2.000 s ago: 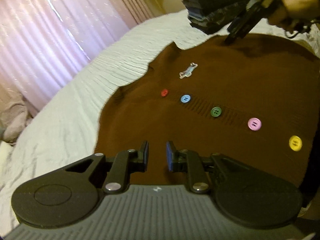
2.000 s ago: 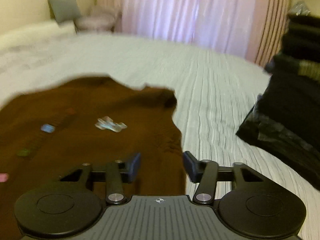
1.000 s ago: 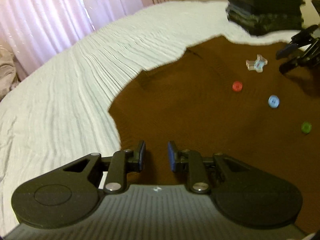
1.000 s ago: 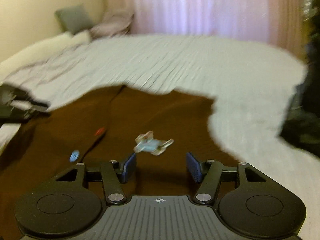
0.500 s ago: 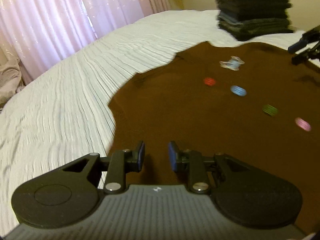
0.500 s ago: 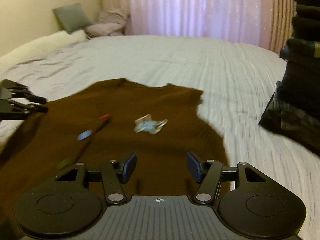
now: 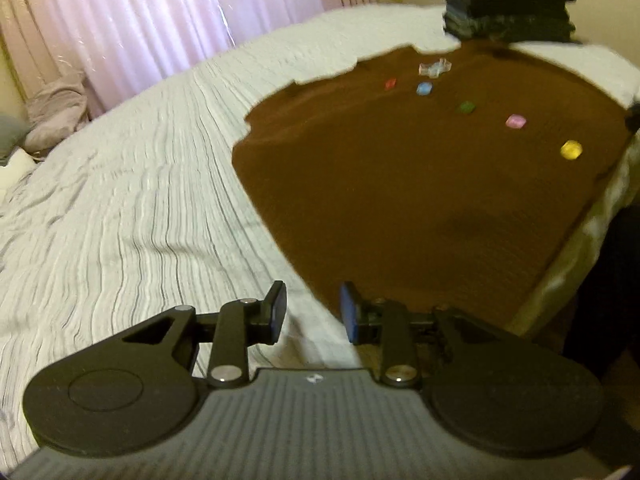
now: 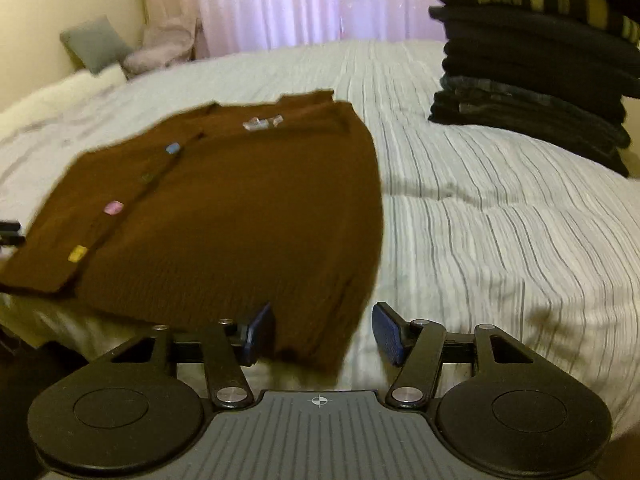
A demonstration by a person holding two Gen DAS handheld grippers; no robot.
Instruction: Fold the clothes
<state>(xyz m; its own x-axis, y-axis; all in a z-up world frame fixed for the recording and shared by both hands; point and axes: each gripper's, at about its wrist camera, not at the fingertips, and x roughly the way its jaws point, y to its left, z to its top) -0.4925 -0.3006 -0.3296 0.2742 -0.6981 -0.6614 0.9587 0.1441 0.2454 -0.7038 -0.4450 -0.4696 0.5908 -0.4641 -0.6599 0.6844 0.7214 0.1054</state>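
The brown cardigan [image 8: 224, 216] lies flat and unfolded on the striped bed [image 8: 500, 208] by pink curtains [image 7: 152, 24] (a folded stack [image 8: 532, 64] waits beyond), so every fold remains, with the left tool [image 7: 310, 312] opening on nothing and the right tool [image 8: 322, 334] spread empty over its hem

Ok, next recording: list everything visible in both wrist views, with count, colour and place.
cardigan: one, brown, spread flat on the bed, hem at the near edge
buttons: five, red, blue, green, pink, yellow, in a row down the cardigan
tag: one, pale, at the neckline
bedspread: one, white, striped
folded clothes stack: one, dark, far corner of the bed
cushions: grey and pinkish, by the curtains
curtains: pink, behind the bed
left gripper: black, fingers opening, nothing between them
right gripper: black, open over the hem corner
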